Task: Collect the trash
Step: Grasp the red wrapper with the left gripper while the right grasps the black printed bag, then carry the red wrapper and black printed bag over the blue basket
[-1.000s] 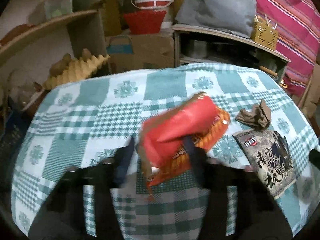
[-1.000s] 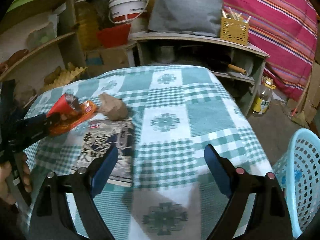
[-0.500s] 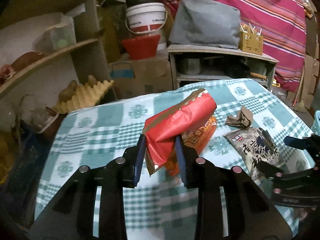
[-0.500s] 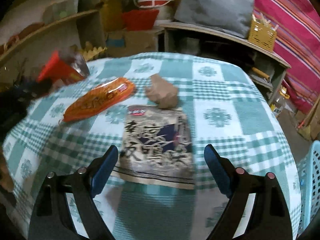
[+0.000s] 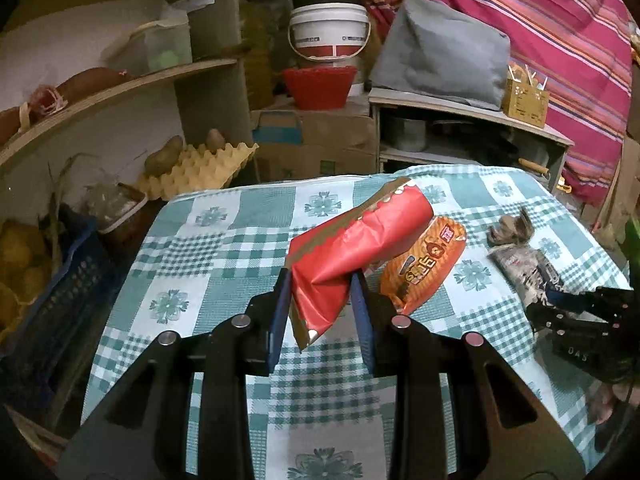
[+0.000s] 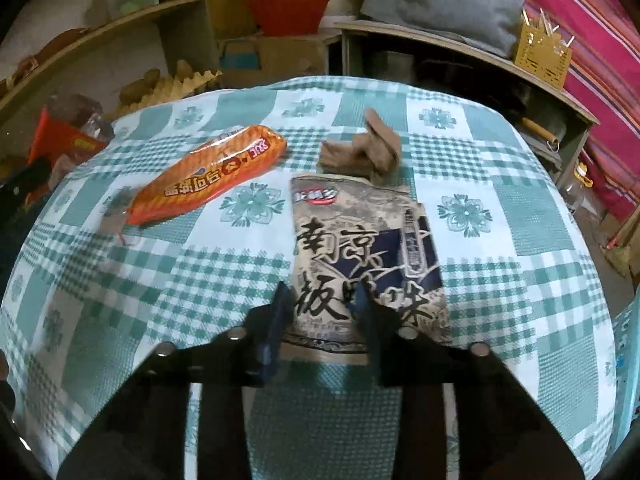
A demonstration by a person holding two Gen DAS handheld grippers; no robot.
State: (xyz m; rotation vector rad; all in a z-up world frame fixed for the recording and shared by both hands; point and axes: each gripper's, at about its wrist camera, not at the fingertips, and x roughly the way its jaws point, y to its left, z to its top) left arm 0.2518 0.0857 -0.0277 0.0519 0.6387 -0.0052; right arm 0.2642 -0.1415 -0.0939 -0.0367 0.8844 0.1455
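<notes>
Left gripper (image 5: 322, 294) is clamped on a red wrapper (image 5: 352, 256), held raised above the checked tablecloth (image 5: 208, 264). Orange snack bag (image 6: 208, 176) lies flat near the table's left side. Crumpled brown paper (image 6: 360, 152) sits toward the far edge, touching the dark printed packet (image 6: 368, 256). Right gripper (image 6: 322, 300) is closed on that packet's near edge.

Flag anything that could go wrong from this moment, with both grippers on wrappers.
1. The left gripper pinches the red wrapper only near one end; most of it sticks out unsupported and might slip free.
2. The right gripper closes on the near edge of the flat grey packet, so it may snag the checked tablecloth and shift the orange wrapper or crumpled brown paper.
</notes>
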